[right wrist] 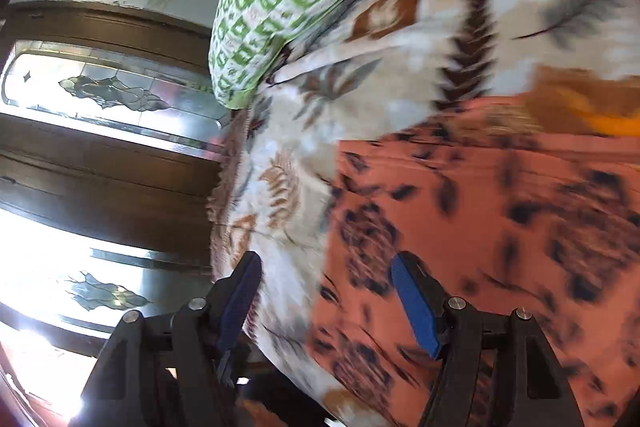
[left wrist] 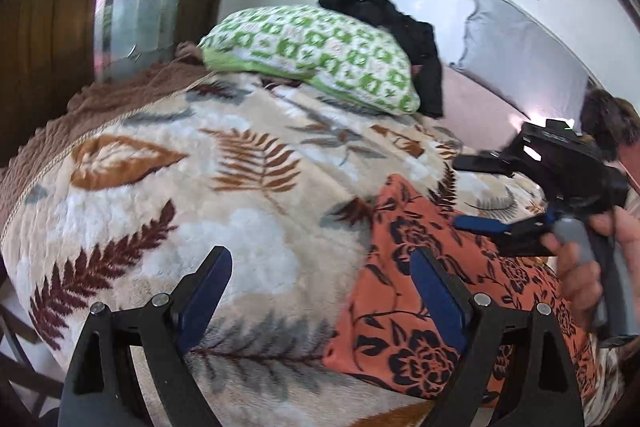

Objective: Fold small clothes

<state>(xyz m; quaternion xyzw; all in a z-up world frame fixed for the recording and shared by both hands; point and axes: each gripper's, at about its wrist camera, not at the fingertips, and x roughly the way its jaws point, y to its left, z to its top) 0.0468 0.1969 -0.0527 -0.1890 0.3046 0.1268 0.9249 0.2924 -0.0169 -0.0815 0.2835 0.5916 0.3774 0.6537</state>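
Over the orange cloth (left wrist: pixel 432 291): left gripper (left wrist: pixel 320 287) and right gripper (right wrist: pixel 326 301) both agape, empty; between folds, next needs an edge pinched.

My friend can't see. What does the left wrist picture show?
An orange cloth with black flowers lies on a leaf-patterned blanket. The open left gripper hovers above, the right gripper reaches in from the right, and a green-and-white pillow sits behind.

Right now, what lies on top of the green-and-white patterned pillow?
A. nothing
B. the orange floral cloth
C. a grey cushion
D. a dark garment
D: in the left wrist view a black garment is draped over the far end of the green-and-white pillow, while the orange floral cloth lies on the blanket nearer the camera.
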